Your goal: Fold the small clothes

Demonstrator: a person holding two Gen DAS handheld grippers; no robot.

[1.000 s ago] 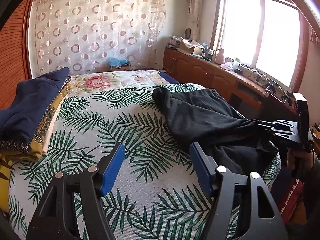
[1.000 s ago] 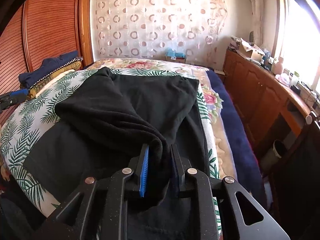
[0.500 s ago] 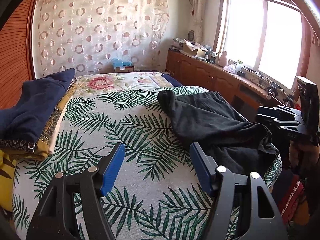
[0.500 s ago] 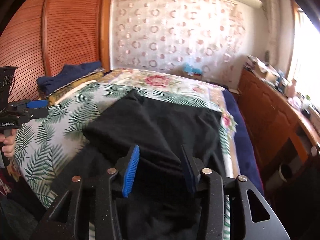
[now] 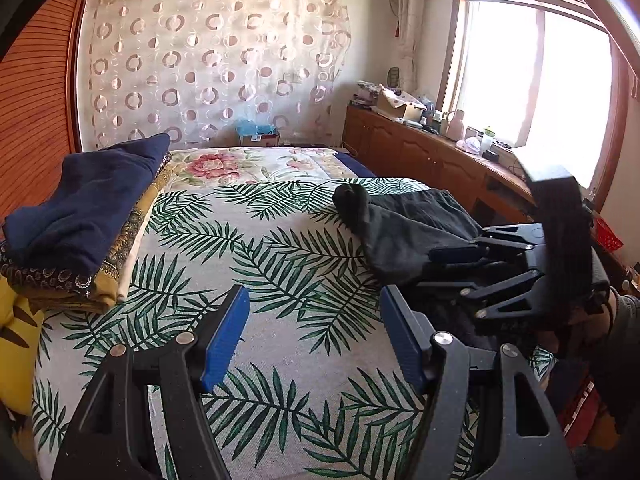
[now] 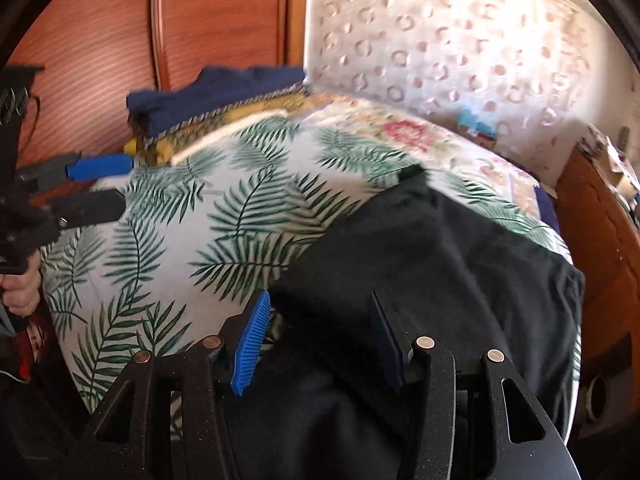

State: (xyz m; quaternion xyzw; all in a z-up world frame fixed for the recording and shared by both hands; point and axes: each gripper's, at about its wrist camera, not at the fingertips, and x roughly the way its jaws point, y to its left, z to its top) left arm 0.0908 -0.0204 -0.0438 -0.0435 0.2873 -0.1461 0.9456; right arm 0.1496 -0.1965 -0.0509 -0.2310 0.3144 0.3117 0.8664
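Left claw (image 5: 314, 338) wide over palm-leaf bedspread (image 5: 256, 248), right claw (image 6: 320, 338) opening above black garment (image 6: 440, 264) (no legible writing).

A bed (image 5: 280, 360) fills the lower and middle part of both views. Its top cover is a whitish spread printed with green palm leaves (image 5: 256, 264); a floral blanket with pink flowers (image 5: 224, 166) shows at the far end, in the upper middle of the left wrist view. At the left of that view a stack of folded cloth (image 5: 86, 236) lies on the bed: a dark blue piece on top, a yellow patterned one beneath. A crumpled black garment (image 5: 400, 232) lies on the leaf spread at the centre right, spreading toward the bed's right edge. In the blurred right wrist view the same garment (image 6: 432, 264) covers the lower right, with the stack (image 6: 216, 96) at the upper left.
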